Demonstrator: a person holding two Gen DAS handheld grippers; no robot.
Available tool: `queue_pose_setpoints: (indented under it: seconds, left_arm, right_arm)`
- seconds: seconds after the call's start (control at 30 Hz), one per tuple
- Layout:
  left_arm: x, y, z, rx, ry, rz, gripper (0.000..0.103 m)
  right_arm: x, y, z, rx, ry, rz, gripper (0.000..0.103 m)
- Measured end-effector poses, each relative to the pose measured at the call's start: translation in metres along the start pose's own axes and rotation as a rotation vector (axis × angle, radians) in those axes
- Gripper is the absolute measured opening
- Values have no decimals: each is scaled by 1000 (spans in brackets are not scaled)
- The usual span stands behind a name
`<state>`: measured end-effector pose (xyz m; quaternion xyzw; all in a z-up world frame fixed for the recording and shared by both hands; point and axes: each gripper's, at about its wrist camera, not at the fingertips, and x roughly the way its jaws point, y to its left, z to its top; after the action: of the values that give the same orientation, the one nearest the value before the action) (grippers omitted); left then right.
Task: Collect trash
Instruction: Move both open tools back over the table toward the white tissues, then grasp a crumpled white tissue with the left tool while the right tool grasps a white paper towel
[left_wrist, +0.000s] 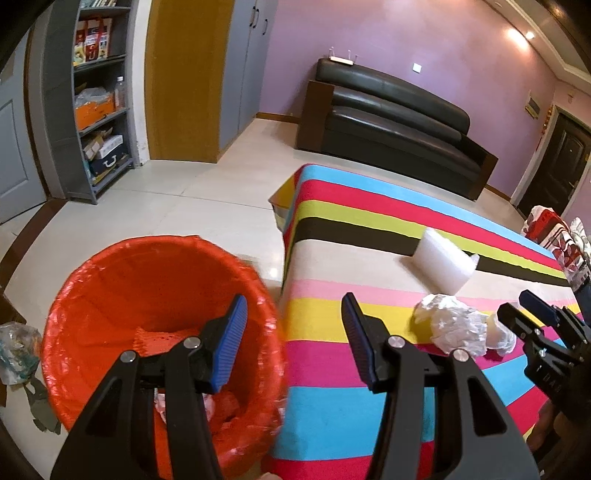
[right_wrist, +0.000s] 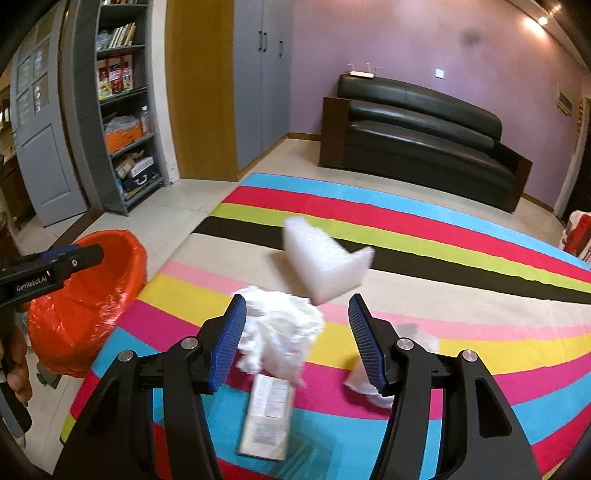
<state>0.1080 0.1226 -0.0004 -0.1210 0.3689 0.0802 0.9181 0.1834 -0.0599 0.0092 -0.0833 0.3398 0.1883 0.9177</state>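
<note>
**Both grippers hang empty over bin and striped surface**

The left gripper (left_wrist: 295, 332) hangs with its fingers apart and nothing between them, straddling the gap between the bin (left_wrist: 110, 280) and the edge of the surface (left_wrist: 332, 424). The bin stands on the floor just beside the surface, lined with an orange bag; some white scraps lie at its bottom.

The right gripper (right_wrist: 297, 339) is over the surface, fingers apart too, gripping nothing. A crumpled white wad (right_wrist: 284, 325) lies on the striped cloth below the gap between its fingers; whether the left finger brushes it I cannot tell. Nearer the camera, a small printed box (right_wrist: 267, 417) lies flat on the blue stripe, blurred. A smaller white scrap (right_wrist: 360, 380) lies by the right finger. Beyond the wad, a folded piece of white foam (right_wrist: 321, 258) stands on the pale and black stripes.

From the left wrist view, the wad (left_wrist: 454, 325) and the foam (left_wrist: 443, 264) lie to the right, with the right gripper (left_wrist: 517, 310) coming in from the frame's edge just beside the wad.

A black sofa (right_wrist: 424, 129) stands against the purple wall, and a grey shelf (right_wrist: 122, 110) stands at the left.
</note>
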Motion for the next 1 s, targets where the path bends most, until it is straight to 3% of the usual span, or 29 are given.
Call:
queue_pose_setpoints:
  seconds: [0.77, 1.0]
  left_arm:
    - [44, -93, -12, 89, 47, -131, 55]
    - [54, -119, -19, 100, 76, -221, 59]
  right_arm:
    - [30, -74, -34, 87, 127, -67, 56]
    - [36, -77, -42, 80, 156, -63, 56]
